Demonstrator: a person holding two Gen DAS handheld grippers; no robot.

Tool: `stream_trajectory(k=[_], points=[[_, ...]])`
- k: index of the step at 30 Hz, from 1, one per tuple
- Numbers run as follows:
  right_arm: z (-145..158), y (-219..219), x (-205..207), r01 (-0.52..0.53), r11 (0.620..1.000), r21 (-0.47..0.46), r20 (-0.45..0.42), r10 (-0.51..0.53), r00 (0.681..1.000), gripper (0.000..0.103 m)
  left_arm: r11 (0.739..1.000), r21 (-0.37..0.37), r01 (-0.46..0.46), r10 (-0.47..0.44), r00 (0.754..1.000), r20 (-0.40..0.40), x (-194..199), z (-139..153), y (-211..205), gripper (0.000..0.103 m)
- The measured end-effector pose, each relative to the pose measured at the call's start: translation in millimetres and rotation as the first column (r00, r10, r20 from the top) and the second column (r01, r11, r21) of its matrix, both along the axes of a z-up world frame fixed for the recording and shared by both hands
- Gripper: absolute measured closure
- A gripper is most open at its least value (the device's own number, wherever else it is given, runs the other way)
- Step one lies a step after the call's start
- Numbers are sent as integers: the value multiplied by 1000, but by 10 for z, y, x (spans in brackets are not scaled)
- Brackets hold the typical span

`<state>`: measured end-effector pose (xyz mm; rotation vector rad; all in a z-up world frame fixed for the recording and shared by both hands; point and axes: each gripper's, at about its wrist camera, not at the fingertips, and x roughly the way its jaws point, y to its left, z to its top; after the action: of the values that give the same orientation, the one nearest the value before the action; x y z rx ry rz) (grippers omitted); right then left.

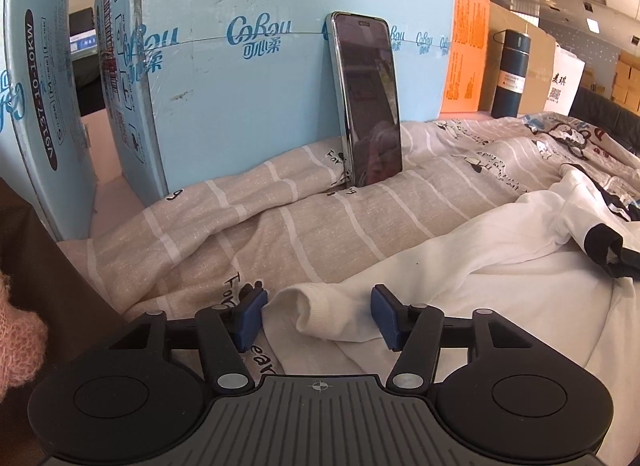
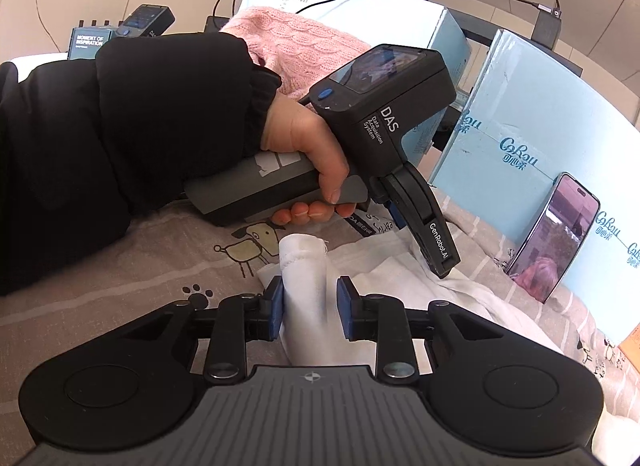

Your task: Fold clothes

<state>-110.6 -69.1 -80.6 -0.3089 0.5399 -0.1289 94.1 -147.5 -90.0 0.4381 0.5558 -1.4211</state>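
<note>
White cotton fills the near ground: one white garment (image 1: 460, 266) with dark trim lies spread on a striped, cartoon-printed bedsheet (image 1: 312, 225).

Two grippers are in play. The left gripper (image 1: 318, 316) has its blue fingers (image 1: 251, 320) wide apart, straddling a rolled cuff of the garment without pinching it. The right gripper (image 2: 310, 312) holds its fingers (image 2: 275, 308) about halfway open around an upright fold of the same white cloth (image 2: 308, 298); the cloth touches the left pad, but a gap shows at the right, so nothing is clamped.

One phone (image 1: 368, 97) leans at 12 o'clock against the larger of two pale blue cartons (image 1: 240, 85). One dark flask (image 1: 510, 73) stands at 2 o'clock beside an orange box (image 1: 466, 53).

Cartons are shut; contents unseen. The garment's far sleeve runs off frame at 3 o'clock.
</note>
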Motion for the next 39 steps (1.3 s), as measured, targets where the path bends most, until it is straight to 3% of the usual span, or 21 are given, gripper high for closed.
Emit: stream_trajectory(k=[1,4,5,8,13,17,22,28,32,37,39], points=[[4,-6,4,-3,1000,7,0,3,1000,78,1000,-5,12,-12,1000,2,-19,13,4,82],[10,-6,15,-15,1000,16,-1,15,1000,82,1000,-24,20,-19,1000,23,-74,61,15,91],[13,-5,17,-19,1000,19,0,19,1000,90,999,-42,16,-16,1000,17,-72,98,28,92],[56,-1,-39,-10,1000,20,44,9,999,94,994,-110,8,-6,1000,18,-114,263,70,92],[276,-63,-338,31,999,42,195,-38,980,94,980,-200,-14,34,994,101,-385,607,54,92],[423,-203,-610,101,992,80,301,-121,946,95,976,-216,14,25,984,179,-721,903,-118,92],[552,-385,-1005,179,972,154,420,-228,878,95,979,-191,73,-12,952,305,-1298,1211,-450,92],[620,-660,-1605,262,929,261,532,-365,764,95,977,-116,181,-114,894,433,-2205,1362,-1008,92],[593,-865,-1962,327,885,330,558,-463,689,95,970,-36,241,-194,854,483,-2783,1250,-1484,92],[485,-1145,-2421,427,812,398,551,-584,597,95,948,100,303,-314,828,465,-3408,899,-2094,97],[418,-1261,-2575,456,779,430,526,-627,575,95,933,155,324,-358,811,462,-3629,722,-2280,98]])
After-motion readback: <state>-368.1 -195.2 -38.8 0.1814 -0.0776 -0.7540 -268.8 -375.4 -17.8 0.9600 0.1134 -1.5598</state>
